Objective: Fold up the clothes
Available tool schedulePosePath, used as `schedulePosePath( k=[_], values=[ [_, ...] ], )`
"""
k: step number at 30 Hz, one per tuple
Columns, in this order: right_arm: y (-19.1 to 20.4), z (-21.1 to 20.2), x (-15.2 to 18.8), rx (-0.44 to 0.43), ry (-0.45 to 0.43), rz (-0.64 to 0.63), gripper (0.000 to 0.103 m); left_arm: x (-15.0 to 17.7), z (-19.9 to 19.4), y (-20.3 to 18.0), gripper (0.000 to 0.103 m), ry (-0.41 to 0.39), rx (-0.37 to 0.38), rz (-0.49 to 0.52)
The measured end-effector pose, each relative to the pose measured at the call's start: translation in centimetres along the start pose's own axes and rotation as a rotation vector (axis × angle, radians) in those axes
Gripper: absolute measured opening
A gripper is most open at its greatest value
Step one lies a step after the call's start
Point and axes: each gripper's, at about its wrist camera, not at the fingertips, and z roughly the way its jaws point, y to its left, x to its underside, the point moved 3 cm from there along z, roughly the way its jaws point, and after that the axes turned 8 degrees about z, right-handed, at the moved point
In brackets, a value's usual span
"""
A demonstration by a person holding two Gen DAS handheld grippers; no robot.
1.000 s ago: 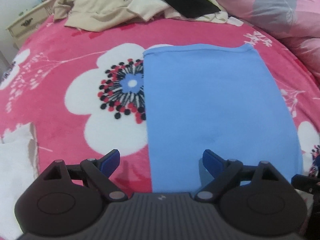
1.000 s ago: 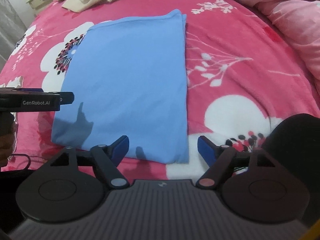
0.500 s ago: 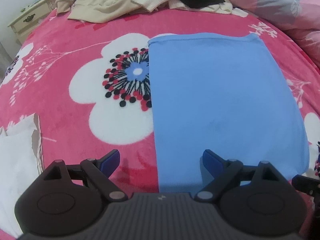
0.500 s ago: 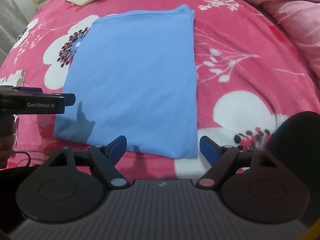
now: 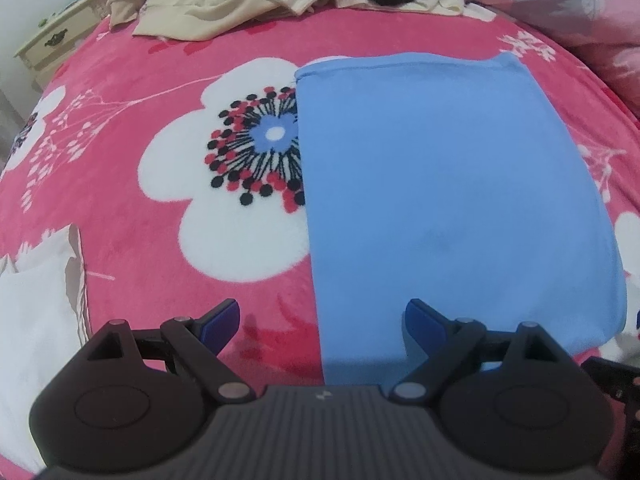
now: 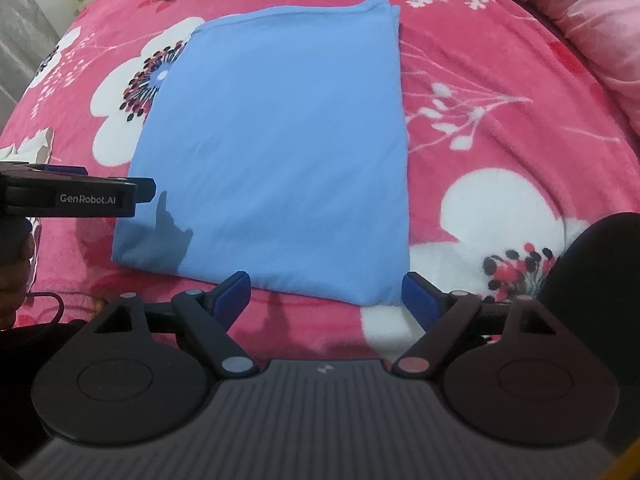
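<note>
A light blue cloth (image 5: pixel 452 184) (image 6: pixel 280 140) lies flat on the bed as a smooth folded rectangle. My left gripper (image 5: pixel 322 320) hovers open over its near left corner, and the cloth's left edge runs between the blue fingertips (image 5: pixel 222 320). My right gripper (image 6: pixel 326 294) stands open just above the near right corner, which lies between its pads without touching them. From the right wrist, the left gripper's black housing (image 6: pixel 80 198) shows side-on beside the cloth's left edge.
A pink floral blanket (image 5: pixel 140 80) covers the bed. Crumpled beige and black clothes (image 5: pixel 224 4) are heaped at the far end. A white folded cloth (image 5: pixel 36 320) lies near left, a pink quilt (image 6: pixel 592 12) far right, a cream nightstand (image 5: pixel 52 40) beyond the bed.
The right gripper's fingers have spread slightly wider. Both views have shifted a little over the cloth, which lies unmoved.
</note>
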Motion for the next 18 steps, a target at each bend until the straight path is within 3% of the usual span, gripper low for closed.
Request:
schedulePosePath(
  k=[18],
  values=[
    [0.06,1.04,0.36,-0.012,0.035,0.006,0.084,0.22,0.75,-0.17,0.092,0.035,-0.025,0.02]
  ],
)
